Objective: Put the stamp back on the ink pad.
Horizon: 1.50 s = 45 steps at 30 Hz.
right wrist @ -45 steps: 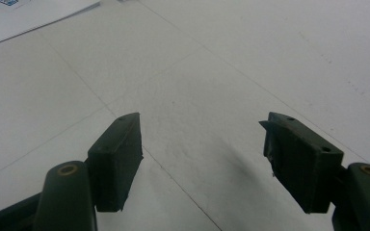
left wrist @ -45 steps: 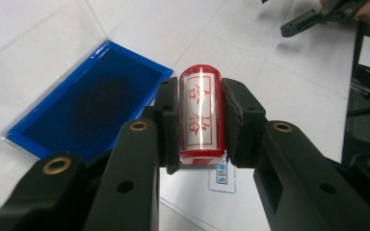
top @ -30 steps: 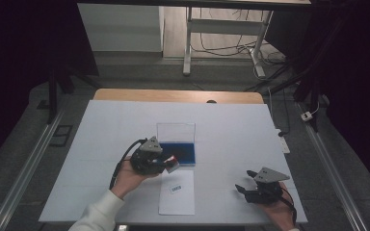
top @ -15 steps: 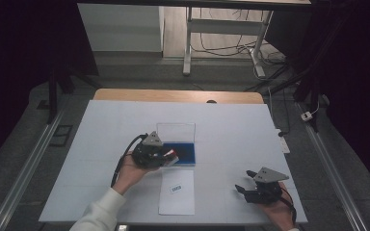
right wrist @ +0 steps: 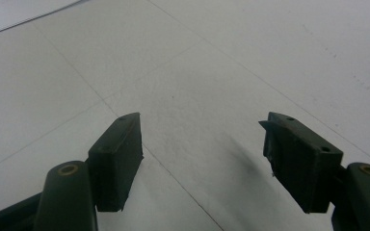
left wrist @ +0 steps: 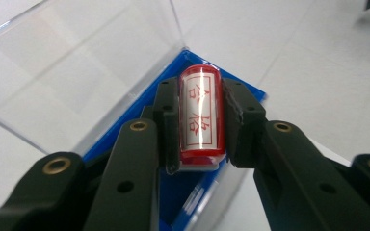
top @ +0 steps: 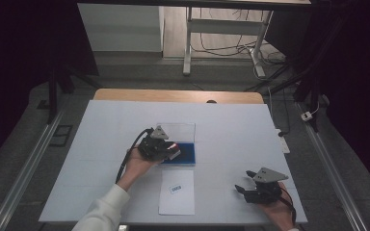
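- Left gripper (top: 169, 150) sits near the table (top: 101, 144) centre, over the front edge of the blue ink-pad case (top: 185, 152); a hand grips it from the near side, cable trailing back toward the near edge.
- Its jaws are pinched on a red stamp (left wrist: 200, 115), one pad on each long side. In the left gripper view the stamp's label with red characters faces the camera.
- Stamp is held just above the blue pad (left wrist: 192, 202), not clearly touching it; looks like inking or lifting off, can't tell which. Grabbing it by the sides leaves the stamp's ends free, which would suit pressing it down.
- The case's clear lid (top: 177, 131) stands open toward the far edge, out of the way so the pad is reachable from the near side.
- White paper slip (top: 177, 192) with a small printed mark lies flat just nearer than the case, close to the near edge; probably the sheet to be stamped, placed a short move from the pad.
- Right gripper (top: 246, 188) rests at the near right corner, well apart from case and paper, parked clear of the work.
- Its jaws are spread wide with nothing between them; the right gripper view has bare table under them.
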Tool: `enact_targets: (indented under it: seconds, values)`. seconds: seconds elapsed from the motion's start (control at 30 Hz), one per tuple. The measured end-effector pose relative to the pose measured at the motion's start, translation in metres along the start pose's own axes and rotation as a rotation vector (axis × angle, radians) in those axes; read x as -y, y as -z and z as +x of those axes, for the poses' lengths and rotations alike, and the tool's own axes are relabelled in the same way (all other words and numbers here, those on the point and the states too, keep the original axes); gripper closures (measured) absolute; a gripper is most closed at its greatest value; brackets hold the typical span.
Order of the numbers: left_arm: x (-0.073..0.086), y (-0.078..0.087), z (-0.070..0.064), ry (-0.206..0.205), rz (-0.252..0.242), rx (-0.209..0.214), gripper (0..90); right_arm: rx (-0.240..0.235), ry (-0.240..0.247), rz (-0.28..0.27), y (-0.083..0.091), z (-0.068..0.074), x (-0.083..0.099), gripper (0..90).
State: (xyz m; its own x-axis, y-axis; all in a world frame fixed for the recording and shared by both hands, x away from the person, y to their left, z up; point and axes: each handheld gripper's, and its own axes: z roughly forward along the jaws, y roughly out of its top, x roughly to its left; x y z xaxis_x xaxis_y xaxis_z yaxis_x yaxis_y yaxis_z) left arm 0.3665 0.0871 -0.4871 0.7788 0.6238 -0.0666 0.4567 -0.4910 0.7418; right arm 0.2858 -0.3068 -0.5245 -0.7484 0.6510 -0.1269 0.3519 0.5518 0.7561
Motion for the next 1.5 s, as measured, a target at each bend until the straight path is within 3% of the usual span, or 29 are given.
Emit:
enact_targets:
  seconds: [0.4,0.5,0.63,0.73,1.1,1.3,1.5]
  values:
    - [0.003,-0.013,0.006,0.014,0.024,-0.007,69.2,0.002,-0.005,0.002,0.001,-0.001,0.002,30.1]
    - [0.002,-0.013,0.005,0.01,0.025,-0.022,56.7,0.002,-0.009,0.0,0.002,-0.001,0.002,30.0]
    - [0.003,-0.002,0.003,0.039,-0.026,-0.064,36.5,0.003,-0.008,0.002,0.002,-0.002,0.002,30.0]
    - [0.007,0.013,0.002,0.057,-0.056,-0.067,29.9,0.008,-0.008,-0.001,0.003,-0.002,0.002,30.0]
    - [0.051,0.07,-0.012,0.081,-0.088,-0.067,28.5,0.009,-0.009,-0.014,0.006,-0.002,0.001,30.0]
    - [0.079,0.091,-0.021,0.103,-0.089,-0.076,28.6,0.014,-0.015,-0.018,0.008,-0.003,0.002,30.0]
    - [0.112,0.104,-0.029,0.123,-0.055,-0.1,28.6,0.009,-0.02,-0.033,0.011,-0.004,0.002,30.0]
